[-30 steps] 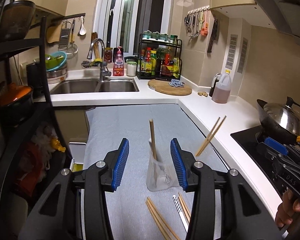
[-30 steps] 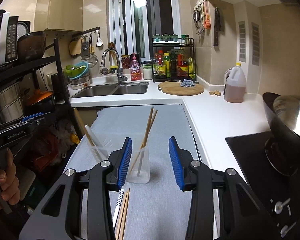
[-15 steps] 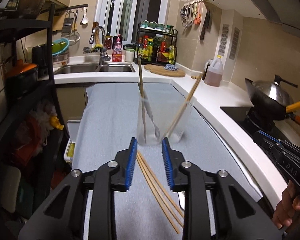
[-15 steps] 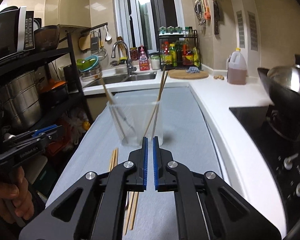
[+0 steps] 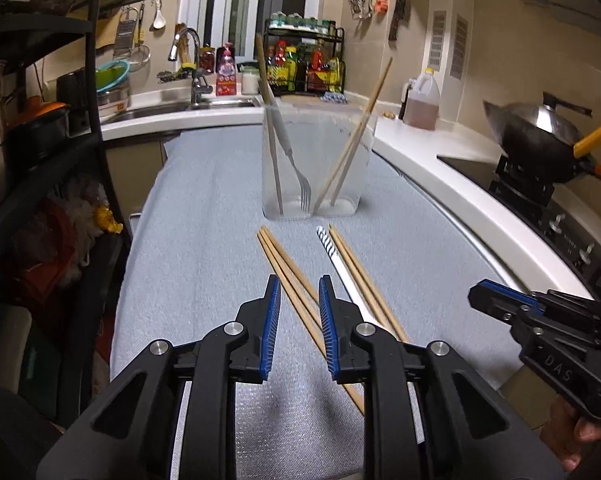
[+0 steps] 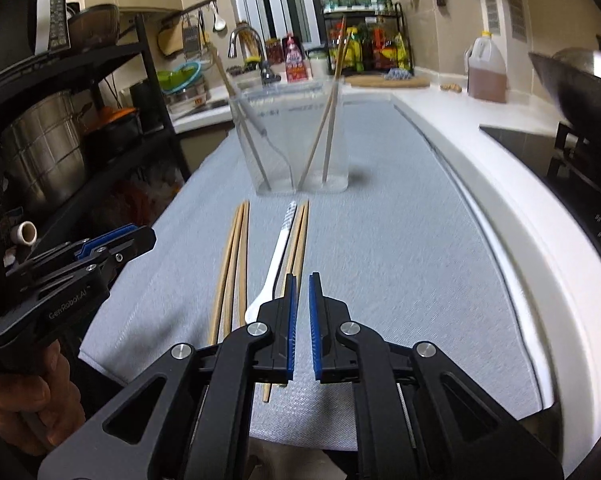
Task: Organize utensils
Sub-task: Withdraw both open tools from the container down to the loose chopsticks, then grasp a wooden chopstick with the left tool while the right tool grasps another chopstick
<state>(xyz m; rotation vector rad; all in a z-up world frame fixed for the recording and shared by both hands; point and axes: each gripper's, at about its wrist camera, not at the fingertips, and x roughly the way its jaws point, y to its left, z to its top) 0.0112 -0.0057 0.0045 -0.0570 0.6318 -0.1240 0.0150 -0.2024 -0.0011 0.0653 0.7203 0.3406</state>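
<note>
Left gripper (image 5: 298, 320) fingers part slightly over chopsticks (image 5: 288, 268) at lower centre, gripping nothing; right gripper (image 6: 302, 320) is nearly closed, empty.

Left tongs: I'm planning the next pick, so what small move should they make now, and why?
Probably lower the left tongs a little and close on the chopsticks lying on the grey mat. The jaws are open, empty, and already straddle that bundle, while the clear holder ahead has room beside its fork.

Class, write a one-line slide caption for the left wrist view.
Left tool open over loose chopsticks on the grey mat, facing a clear holder with a fork.
</note>
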